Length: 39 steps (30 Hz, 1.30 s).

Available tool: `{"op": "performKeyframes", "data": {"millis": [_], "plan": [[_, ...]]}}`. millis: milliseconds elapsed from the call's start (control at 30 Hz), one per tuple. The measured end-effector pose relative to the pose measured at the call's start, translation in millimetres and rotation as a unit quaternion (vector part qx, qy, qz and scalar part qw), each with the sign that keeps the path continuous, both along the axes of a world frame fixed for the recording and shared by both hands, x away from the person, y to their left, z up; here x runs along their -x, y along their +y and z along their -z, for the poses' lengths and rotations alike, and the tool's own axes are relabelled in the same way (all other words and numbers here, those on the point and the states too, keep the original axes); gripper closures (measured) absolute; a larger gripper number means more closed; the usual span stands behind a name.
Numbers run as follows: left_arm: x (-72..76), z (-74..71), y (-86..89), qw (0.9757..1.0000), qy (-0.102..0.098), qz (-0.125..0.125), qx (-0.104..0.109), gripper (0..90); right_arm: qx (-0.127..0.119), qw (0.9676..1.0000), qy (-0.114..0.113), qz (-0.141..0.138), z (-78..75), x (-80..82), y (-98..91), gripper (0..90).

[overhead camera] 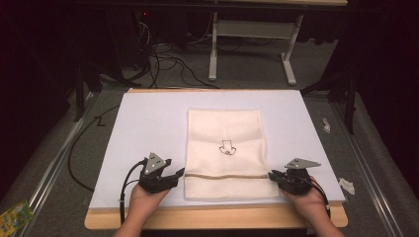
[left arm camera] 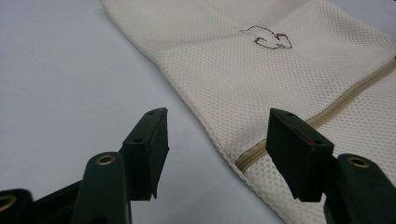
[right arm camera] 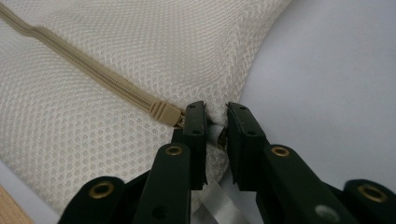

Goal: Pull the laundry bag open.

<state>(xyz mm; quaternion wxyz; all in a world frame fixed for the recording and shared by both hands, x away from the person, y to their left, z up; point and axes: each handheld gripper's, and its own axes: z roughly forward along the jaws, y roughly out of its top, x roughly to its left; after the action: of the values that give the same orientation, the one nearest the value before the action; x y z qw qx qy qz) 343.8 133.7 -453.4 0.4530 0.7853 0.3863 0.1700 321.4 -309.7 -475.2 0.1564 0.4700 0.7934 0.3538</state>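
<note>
A cream mesh laundry bag (overhead camera: 226,148) lies flat on the white mat (overhead camera: 143,128), with a tan zipper (overhead camera: 227,176) running across near its front end and a small dark emblem (overhead camera: 227,148) in the middle. My left gripper (overhead camera: 179,174) sits at the bag's left edge by the zipper end, its jaws open with nothing between them (left arm camera: 217,144). My right gripper (overhead camera: 272,175) is shut on the bag's right edge (right arm camera: 216,116), pinching mesh right beside the zipper pull (right arm camera: 163,112).
The mat lies on a wooden table (overhead camera: 217,217) whose front edge shows below it. Beyond the table stand a white desk frame (overhead camera: 252,44) and cables (overhead camera: 168,64) on the floor. Crumpled paper scraps (overhead camera: 346,185) lie at the right.
</note>
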Motion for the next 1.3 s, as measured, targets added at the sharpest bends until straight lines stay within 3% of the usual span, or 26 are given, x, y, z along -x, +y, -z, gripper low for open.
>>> {"op": "performKeyframes", "data": {"millis": [100,267,400,500,533,600,767,867,1133,1233,1300], "plan": [[0.8,-1.0,-2.9,1.0,-0.002,0.005,0.0,41.2,0.006,1.0,-0.001,-0.002,-1.7,1.0,2.2,82.9],[4.5,-6.7,-15.6,0.9985,0.005,0.022,0.049,45.8,0.008,0.9998,-0.013,-0.013,-5.5,2.8,0.8,83.5],[7.8,-7.8,-29.5,0.9981,0.006,0.038,0.048,45.8,0.008,0.9995,-0.024,-0.017,-8.7,4.0,0.3,84.3],[13.4,-7.6,-49.2,0.9965,0.007,0.073,0.041,47.4,-0.003,0.9992,-0.036,-0.017,-15.0,7.5,2.0,84.4],[13.4,-7.6,-49.2,0.9965,0.007,0.073,0.041,47.6,-0.007,0.9991,-0.038,-0.016,-16.1,8.3,2.5,84.4],[17.3,-7.8,-61.3,0.9945,0.008,0.094,0.044,48.5,-0.005,0.9988,-0.044,-0.02,-18.3,9.4,3.3,84.4],[17.1,-6.7,-81.9,0.9899,0.03,0.122,0.066,53.8,-0.01,0.9979,-0.058,-0.027,-22.9,11.1,5.6,84.7],[16.9,-5.4,-97.5,0.9873,0.038,0.139,0.068,55.4,-0.014,0.9972,-0.068,-0.029,-27.2,13.5,7.7,85.0],[14.0,0.0,-140.8,0.9791,0.063,0.173,0.087,61.2,-0.015,0.9956,-0.081,-0.045,-33.4,15.7,14.0,85.2],[10.7,3.1,-156.4,0.9775,0.069,0.179,0.088,62.2,-0.013,0.9948,-0.089,-0.049,-35.4,16.1,15.9,85.2],[7.6,7.2,-166.4,0.9782,0.078,0.175,0.08,62.2,-0.014,0.9943,-0.093,-0.05,-36.7,17.2,17.3,85.2]]}}
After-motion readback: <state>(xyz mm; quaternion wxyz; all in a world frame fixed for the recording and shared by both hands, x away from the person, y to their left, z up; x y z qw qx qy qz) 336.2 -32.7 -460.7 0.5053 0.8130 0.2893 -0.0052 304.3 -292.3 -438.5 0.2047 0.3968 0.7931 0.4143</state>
